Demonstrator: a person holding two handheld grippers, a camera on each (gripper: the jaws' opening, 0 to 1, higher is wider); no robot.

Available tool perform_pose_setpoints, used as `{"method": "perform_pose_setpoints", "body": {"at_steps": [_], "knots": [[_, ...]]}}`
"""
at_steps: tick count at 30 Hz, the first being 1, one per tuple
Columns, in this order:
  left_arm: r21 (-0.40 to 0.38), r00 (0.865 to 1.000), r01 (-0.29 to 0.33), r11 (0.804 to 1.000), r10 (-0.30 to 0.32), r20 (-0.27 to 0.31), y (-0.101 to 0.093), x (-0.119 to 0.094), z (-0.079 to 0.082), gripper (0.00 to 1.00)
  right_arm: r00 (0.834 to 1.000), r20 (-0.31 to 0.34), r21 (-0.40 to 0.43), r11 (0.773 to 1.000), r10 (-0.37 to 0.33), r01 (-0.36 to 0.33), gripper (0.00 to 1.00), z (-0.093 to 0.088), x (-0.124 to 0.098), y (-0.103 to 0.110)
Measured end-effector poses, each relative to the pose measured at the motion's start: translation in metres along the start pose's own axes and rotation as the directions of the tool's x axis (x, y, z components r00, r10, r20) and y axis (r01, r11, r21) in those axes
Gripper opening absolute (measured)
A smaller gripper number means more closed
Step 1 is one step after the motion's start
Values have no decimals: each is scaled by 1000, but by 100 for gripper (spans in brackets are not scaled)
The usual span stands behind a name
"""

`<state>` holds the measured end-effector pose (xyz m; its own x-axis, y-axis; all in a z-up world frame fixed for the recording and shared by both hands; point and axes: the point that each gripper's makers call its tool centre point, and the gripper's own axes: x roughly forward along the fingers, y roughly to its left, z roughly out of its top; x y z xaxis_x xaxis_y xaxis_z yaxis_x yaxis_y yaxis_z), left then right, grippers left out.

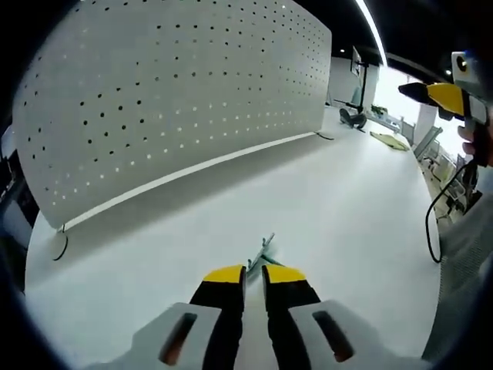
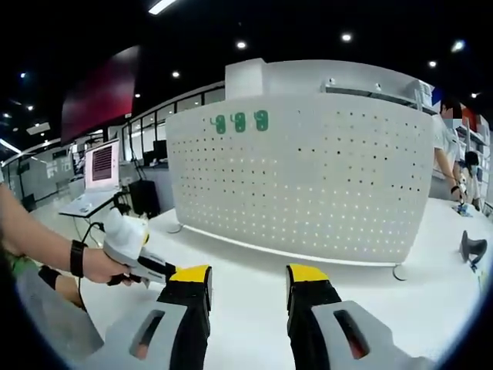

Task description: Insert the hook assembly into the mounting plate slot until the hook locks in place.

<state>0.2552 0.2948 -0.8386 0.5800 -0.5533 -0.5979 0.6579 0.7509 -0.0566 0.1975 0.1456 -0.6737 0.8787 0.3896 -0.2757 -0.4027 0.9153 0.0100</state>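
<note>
Jaws of your left gripper (image 1: 255, 275) are clamped on the hook (image 1: 264, 250), just ahead on the table (image 1: 347, 216). Your right gripper (image 2: 248, 279) is spread wide before the pegboard (image 2: 308, 173).

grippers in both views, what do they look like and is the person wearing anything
Both grippers, left and right, have black jaws with yellow tips on light grey bodies with slotted openings. A black cable trails from the right one. The person's wrist carries a black band.

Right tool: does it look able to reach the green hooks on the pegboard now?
Probably yes. The right tool is open and faces the pegboard across the table; the green hooks hang near its top, nothing in front.
</note>
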Motion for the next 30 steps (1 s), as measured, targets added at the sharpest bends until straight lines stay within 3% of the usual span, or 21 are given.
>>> {"method": "perform_pose_setpoints", "body": {"at_steps": [7,17,22,30], "knots": [[15,1000,2,1000,-3,15,0,2,5,9,1000,-2,3,1000,0,0,39,-2,-1,-1],[44,1000,-8,999,9,-11,-1,5,-1,5,1000,1,12,1000,-8,8,39,-3,-3,-4],[14,1000,-17,1000,17,-17,2,4,-2,4,1000,-7,12,1000,-1,1,39,-5,-3,-2],[-14,1000,20,1000,-21,-24,-5,-2,-3,3,1000,-3,8,1000,17,-17,39,-3,-1,2]]}}
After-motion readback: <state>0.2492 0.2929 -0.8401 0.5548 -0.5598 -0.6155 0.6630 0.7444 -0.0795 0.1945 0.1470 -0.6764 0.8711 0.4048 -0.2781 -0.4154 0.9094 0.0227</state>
